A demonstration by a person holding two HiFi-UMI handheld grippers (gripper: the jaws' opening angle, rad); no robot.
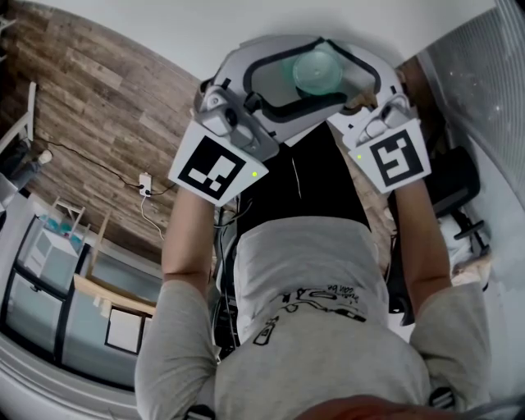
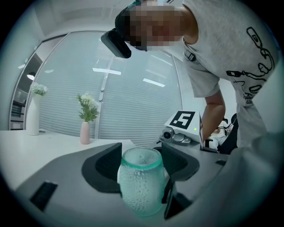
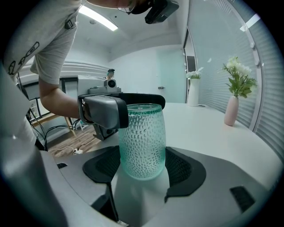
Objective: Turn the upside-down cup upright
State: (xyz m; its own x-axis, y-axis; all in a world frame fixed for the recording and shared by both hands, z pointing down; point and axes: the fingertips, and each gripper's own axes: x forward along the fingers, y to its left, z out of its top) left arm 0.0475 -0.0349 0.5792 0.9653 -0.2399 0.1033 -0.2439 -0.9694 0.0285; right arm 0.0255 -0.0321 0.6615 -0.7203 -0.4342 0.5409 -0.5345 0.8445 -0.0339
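Head view: a round teal glass cup [image 1: 318, 72] stands on the white table [image 1: 148, 20]. Left gripper view: the left gripper [image 2: 141, 150] holds its jaws wide, textured black pads against the cup's dimpled, barrel-shaped sides. The cup's long axis is vertical, smooth band uppermost. Right gripper view: the right gripper [image 3: 142, 155] clasps the cup likewise, low by the table.

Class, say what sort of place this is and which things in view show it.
Probably an office or meeting room: a white table, slatted window blinds and a pink flower vase.
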